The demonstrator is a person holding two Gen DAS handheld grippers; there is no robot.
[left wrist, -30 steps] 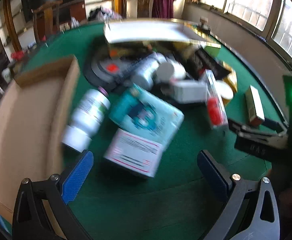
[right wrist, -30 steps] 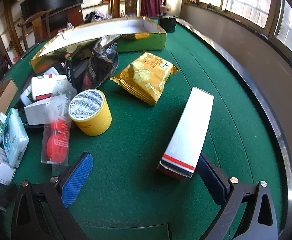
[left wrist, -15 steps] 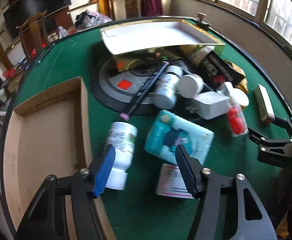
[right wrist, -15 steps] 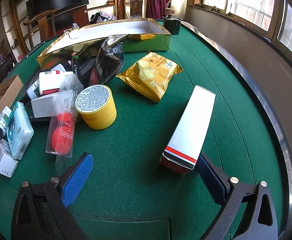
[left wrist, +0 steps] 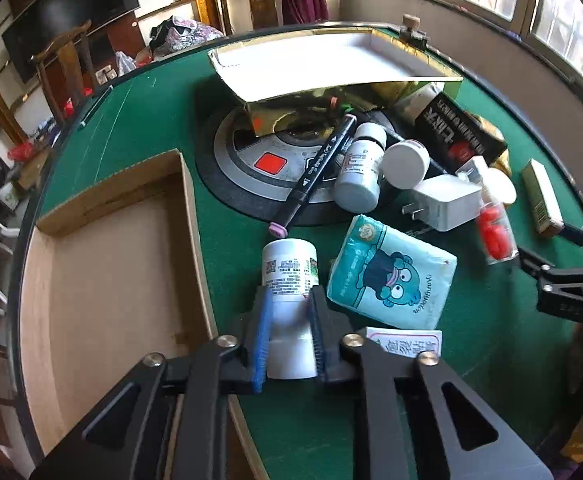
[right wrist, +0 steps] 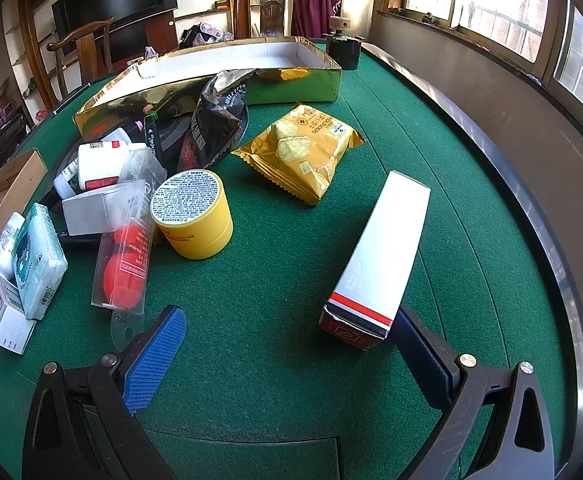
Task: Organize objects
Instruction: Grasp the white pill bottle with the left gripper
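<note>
Left wrist view: left gripper (left wrist: 287, 334) jaws just closed on white bottle (left wrist: 289, 280), long axis pointing away; cardboard box (left wrist: 103, 280) just left. Right gripper (right wrist: 291, 354) jaws wide, empty.

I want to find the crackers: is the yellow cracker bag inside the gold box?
No, the yellow cracker bag lies on the green table, in front of the gold box.
</note>
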